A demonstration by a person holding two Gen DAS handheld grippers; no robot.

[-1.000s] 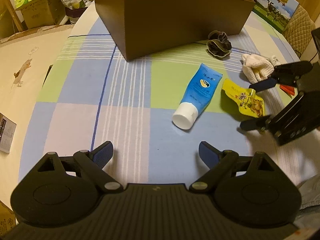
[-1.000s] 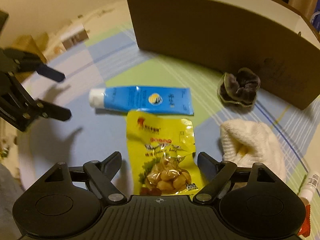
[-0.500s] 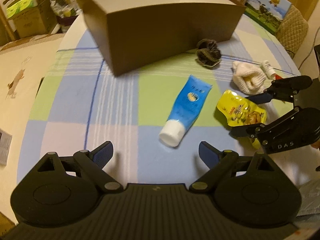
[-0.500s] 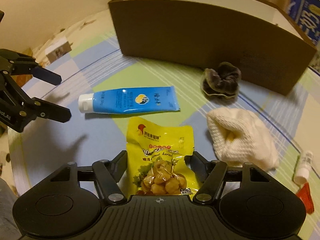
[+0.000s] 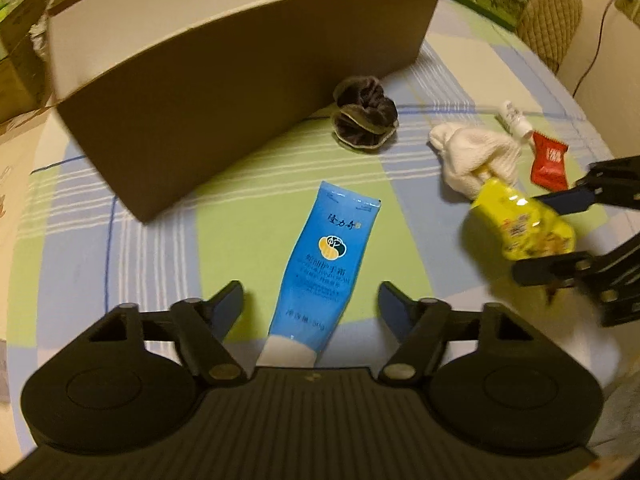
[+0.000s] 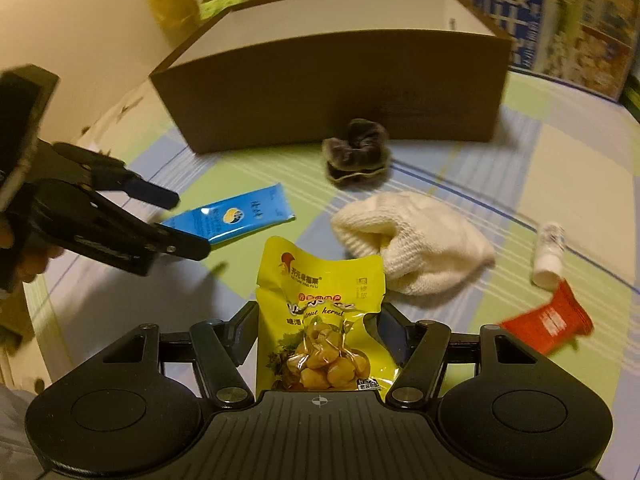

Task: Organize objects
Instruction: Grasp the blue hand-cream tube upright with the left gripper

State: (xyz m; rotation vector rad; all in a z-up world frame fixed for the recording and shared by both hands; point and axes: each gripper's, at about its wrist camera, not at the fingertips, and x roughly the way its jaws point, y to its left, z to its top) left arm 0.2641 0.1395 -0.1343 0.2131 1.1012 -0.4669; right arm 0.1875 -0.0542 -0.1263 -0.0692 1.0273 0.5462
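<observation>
- Counter [image 5: 248, 200] under a checked cloth of blue, green and white, with a large brown box [image 5: 224, 92] at the back.
- Right gripper [image 6: 316, 330] has its fingers closed on a yellow snack pouch [image 6: 320, 312], lifted clear of the cloth.
- Left gripper [image 5: 311, 304] has its fingers wide open, one on each side of a blue tube [image 5: 324, 264] that lies flat, white cap toward the camera; nothing is gripped.
- Dark scrunchie [image 5: 365, 117] lies just in front of the box.
- White knitted sock [image 6: 412, 248] lies right of the tube, beside the pouch.
- Small white bottle [image 6: 550, 256] and a red sachet [image 6: 548, 322] lie at the far right.
</observation>
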